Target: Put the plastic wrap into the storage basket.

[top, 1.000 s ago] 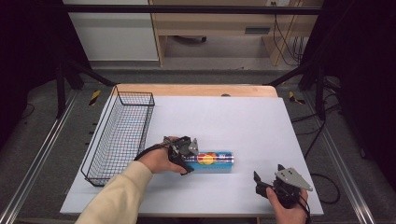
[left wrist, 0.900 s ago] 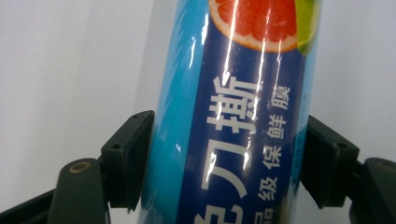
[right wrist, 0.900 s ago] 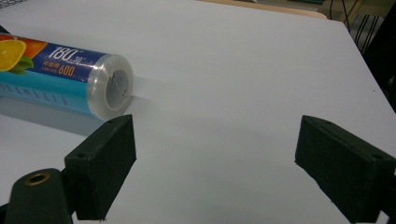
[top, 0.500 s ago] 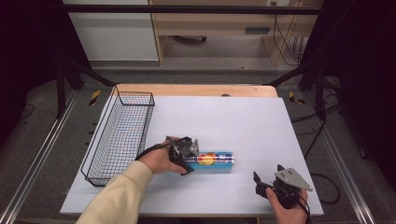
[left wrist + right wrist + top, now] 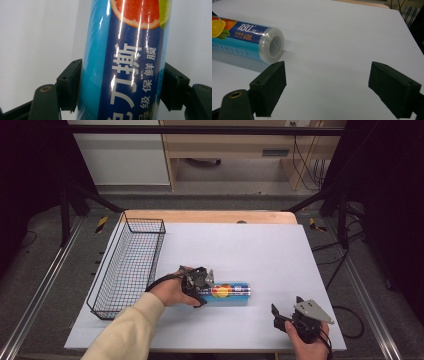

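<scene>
A blue roll of cling film (image 5: 227, 291) with fruit pictures lies on its side near the middle of the white table top. My left gripper (image 5: 206, 288) reaches it from the left end. In the left gripper view the roll (image 5: 125, 50) stands between the two black pads (image 5: 71, 85), which have just been closing and now touch both its sides. My right gripper (image 5: 286, 308) rests at the front right, apart from the roll. Its jaws (image 5: 327, 85) stand wide open over bare table, with the roll's clear end (image 5: 273, 43) ahead to the left.
A black wire basket (image 5: 127, 265) stands along the table's left side. The white sheet (image 5: 250, 245) stretches behind and right of the roll. A wooden strip (image 5: 210, 216) runs along the far edge.
</scene>
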### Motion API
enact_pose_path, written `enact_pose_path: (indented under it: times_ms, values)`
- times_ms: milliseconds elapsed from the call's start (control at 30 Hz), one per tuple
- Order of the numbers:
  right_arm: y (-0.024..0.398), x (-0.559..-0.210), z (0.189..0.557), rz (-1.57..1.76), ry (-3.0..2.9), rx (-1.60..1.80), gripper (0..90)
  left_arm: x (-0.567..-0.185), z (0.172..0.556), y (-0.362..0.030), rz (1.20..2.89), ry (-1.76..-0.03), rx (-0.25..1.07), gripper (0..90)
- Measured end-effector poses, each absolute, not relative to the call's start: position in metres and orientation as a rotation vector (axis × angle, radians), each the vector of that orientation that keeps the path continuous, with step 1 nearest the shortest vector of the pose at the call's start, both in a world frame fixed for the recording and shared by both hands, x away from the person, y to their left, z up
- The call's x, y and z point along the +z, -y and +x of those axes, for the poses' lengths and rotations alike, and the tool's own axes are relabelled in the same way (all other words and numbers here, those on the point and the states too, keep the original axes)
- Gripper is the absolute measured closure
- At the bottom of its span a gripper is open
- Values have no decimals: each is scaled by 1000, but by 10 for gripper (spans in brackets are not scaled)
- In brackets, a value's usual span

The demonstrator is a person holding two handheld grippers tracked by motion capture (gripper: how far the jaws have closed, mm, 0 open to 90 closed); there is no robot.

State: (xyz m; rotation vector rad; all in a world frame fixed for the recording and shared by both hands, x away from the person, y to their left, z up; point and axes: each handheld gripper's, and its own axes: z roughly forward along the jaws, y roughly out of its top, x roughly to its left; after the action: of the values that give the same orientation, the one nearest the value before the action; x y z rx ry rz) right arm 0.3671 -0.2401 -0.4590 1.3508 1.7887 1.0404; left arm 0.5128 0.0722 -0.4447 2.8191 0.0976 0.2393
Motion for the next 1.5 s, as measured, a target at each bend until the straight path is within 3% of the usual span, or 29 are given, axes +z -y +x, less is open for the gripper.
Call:
enact_pose_path:
  times_ms: [1500]
  values:
    - [241, -458, 367, 1356, -1780, 1048, 153, -436, 500, -74, 2764, -106, 242, 316]
